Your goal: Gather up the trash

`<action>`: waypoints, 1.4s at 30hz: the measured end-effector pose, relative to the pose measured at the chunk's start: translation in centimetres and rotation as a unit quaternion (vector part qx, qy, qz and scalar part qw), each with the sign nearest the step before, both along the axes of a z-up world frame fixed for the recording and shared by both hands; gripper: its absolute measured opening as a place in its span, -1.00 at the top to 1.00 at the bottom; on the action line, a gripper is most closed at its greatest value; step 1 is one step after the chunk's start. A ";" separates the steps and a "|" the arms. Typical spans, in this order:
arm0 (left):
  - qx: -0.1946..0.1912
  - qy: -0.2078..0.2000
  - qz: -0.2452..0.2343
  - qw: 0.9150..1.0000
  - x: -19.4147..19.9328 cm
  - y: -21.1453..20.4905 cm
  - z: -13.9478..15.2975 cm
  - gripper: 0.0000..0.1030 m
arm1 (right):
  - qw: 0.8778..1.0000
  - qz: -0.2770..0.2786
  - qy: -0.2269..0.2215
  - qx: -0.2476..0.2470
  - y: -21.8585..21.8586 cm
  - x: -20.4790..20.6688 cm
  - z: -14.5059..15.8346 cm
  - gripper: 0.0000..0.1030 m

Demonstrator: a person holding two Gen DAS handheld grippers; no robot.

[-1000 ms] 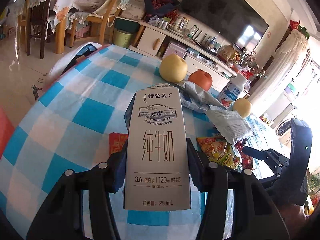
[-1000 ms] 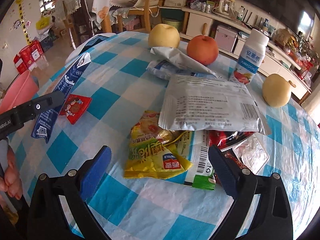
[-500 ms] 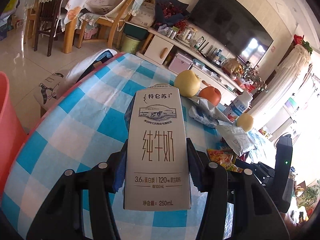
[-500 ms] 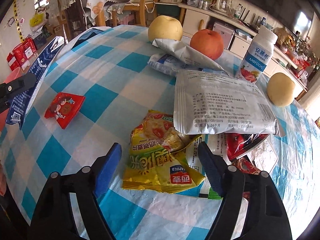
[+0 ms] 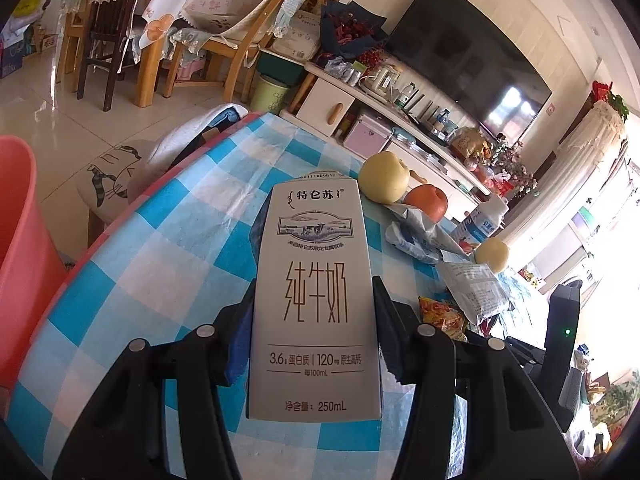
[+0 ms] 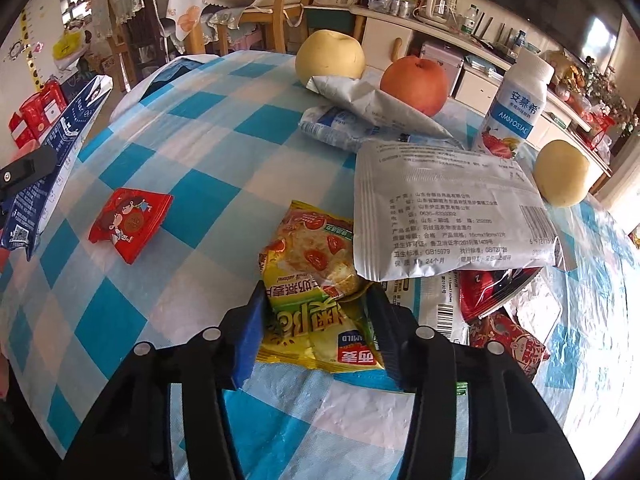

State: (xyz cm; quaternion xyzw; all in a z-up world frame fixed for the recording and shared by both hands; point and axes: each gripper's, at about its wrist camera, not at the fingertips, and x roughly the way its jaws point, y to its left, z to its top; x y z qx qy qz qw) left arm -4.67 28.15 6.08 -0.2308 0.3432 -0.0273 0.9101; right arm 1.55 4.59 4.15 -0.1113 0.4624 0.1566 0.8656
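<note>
My left gripper (image 5: 314, 344) is shut on a grey 250 mL milk carton (image 5: 314, 300) and holds it above the left part of the checked table (image 5: 168, 256). The carton also shows at the left edge of the right wrist view (image 6: 48, 164). My right gripper (image 6: 318, 332) has its jaws close on both sides of a yellow snack wrapper (image 6: 316, 300) that lies on the table; contact is not clear. A small red wrapper (image 6: 128, 222) lies to its left. A large grey packet (image 6: 444, 212) lies over more wrappers to the right.
A pink bin (image 5: 20, 256) stands on the floor left of the table. Two yellow pears (image 6: 330, 58), an orange apple (image 6: 414, 82) and a yoghurt bottle (image 6: 516, 108) stand at the far side. Red and foil wrappers (image 6: 504, 308) lie at the right.
My left gripper has moved left and back with the carton, and the pink bin has come into view. My right gripper has moved forward and narrowed around the yellow wrapper.
</note>
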 end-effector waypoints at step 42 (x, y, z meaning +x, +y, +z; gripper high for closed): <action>0.106 0.053 -0.033 0.992 -1.6 3.2 -1.2 -0.41 | 0.991 0.061 -0.079 0.090 7.7 -7.5 8.1 0.52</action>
